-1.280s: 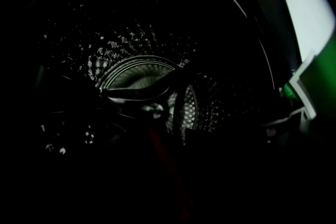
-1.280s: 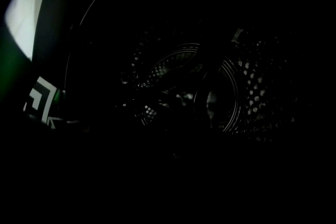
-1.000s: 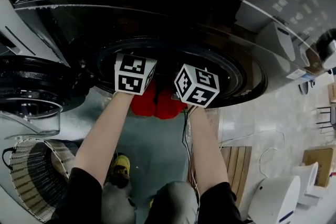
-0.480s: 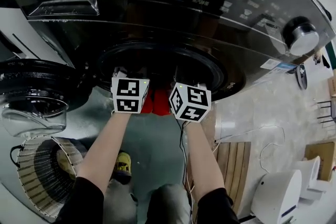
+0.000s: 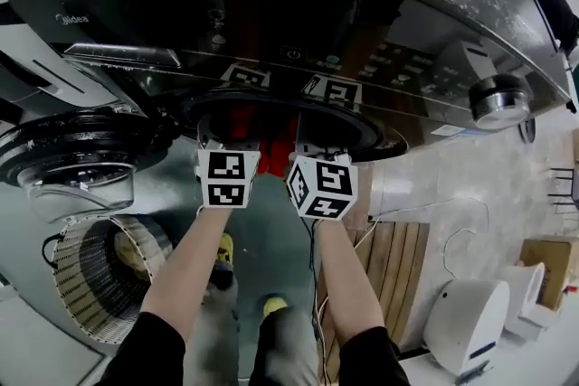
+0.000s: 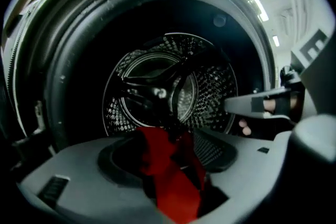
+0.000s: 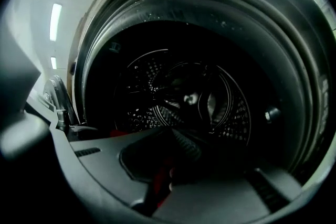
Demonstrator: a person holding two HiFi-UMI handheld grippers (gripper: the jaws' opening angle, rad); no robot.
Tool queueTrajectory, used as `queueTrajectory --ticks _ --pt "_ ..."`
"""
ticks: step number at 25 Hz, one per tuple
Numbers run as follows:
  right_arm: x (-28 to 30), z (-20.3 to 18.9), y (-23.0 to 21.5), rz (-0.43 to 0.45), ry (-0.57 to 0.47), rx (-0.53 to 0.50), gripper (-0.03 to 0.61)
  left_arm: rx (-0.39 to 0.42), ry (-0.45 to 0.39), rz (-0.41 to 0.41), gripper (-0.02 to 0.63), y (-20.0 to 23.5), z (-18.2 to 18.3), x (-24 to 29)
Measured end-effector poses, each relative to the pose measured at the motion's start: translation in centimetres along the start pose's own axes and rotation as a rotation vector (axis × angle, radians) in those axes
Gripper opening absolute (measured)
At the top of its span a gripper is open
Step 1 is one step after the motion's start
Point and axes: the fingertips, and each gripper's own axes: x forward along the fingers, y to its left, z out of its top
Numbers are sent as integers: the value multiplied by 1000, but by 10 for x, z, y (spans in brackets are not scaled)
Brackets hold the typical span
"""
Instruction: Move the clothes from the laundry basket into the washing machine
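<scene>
Left gripper view: left tongs point(image 6: 173, 162) just opening, spread around red cloth point(image 6: 169, 186); right tongs point(image 7: 173, 168) pinching it. At drum point(image 6: 168, 86) mouth ahead, not yet dropped in. Basket point(image 5: 95, 285) behind, contents unclear.

The dark grey washing machine point(image 5: 298, 4) fills the head view from 10 to 2 o'clock, its round door point(image 5: 77, 154) swung open at 9 o'clock. The red garment point(image 5: 273, 133) hangs bunched in its mouth, just short of the drum point(image 6: 173, 86) (perforated steel, dimly lit). The white ribbed laundry basket point(image 5: 90, 285) stands on the floor at 8 o'clock.
</scene>
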Motion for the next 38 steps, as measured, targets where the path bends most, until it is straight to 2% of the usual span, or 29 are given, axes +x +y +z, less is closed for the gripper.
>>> queueTrajectory --ticks 3,6,9,13,18,22,27,32,38 --pt "-7 5 5 2 27 18 5 -8 45 -3 296 -2 -2 -15" --pt "-15 9 13 7 53 32 5 -12 50 15 296 -2 2 -31" --pt "-28 19 20 14 75 31 5 -47 38 -3 287 -9 14 -49" --pt "-60 48 27 16 79 41 5 -112 -17 10 200 -17 47 -88" --pt "-110 101 36 37 81 57 5 -148 -38 91 21 -15 93 -151" --pt "-135 141 60 108 97 22 5 -195 -69 173 11 -5 131 -202" --pt "-154 181 123 241 127 -14 5 -200 -86 267 11 24 164 -270" --pt "-173 215 216 422 119 -67 5 -233 -119 424 11 80 186 -358" --pt "-201 263 318 546 108 -59 5 -212 -143 585 11 143 221 -478"
